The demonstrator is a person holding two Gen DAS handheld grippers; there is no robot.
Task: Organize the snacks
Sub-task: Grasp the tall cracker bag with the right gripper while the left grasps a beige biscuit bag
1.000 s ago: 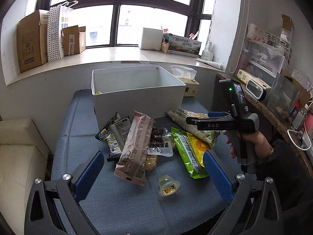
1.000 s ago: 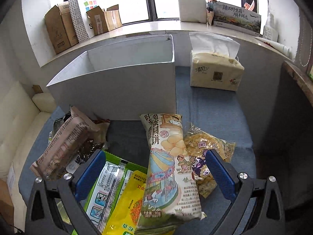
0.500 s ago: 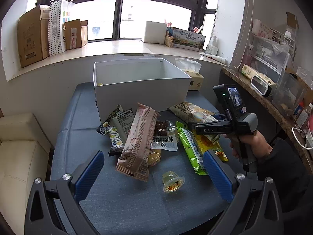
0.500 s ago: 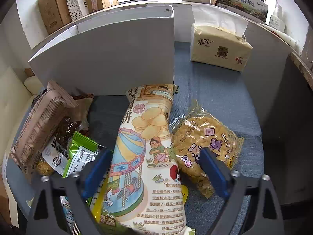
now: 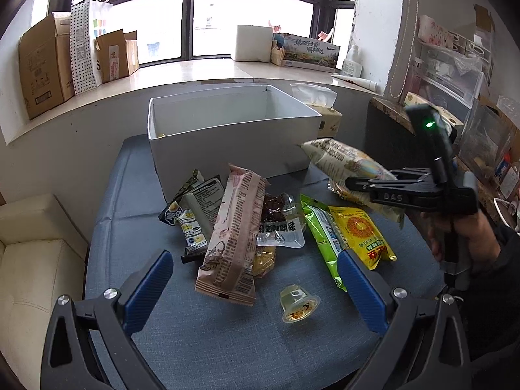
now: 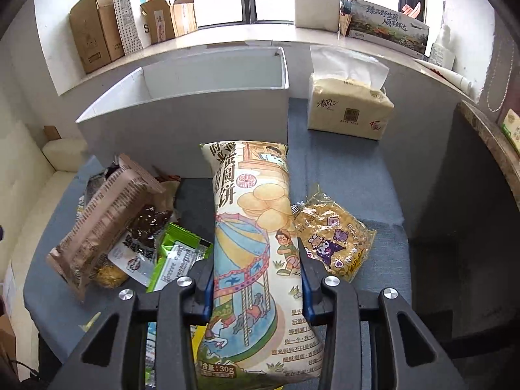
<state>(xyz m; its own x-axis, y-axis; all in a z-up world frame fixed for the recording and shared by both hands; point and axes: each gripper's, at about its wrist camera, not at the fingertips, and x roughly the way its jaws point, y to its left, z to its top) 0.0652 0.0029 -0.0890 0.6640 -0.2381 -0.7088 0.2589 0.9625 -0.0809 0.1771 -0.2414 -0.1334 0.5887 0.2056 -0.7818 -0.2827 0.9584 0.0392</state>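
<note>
Blue table (image 5: pixel 201 341), one white box (image 5: pixel 227 149)

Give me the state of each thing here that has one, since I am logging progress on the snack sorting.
Right gripper: shut on the cream illustrated biscuit bag.
Cream illustrated biscuit bag: sealed, lifted off the table.
Left gripper: open, empty.
White rectangular cardboard box: open-topped, nearly empty.
Pink printed wafer pack: sealed, propped on the pile.
Clear plastic jelly cup: sealed, tilted.
Beige tissue pack: open, tissue sticking out.

Right tongs (image 6: pixel 256 287) clamped, left tongs (image 5: pixel 255 284) apparently spread.
</note>
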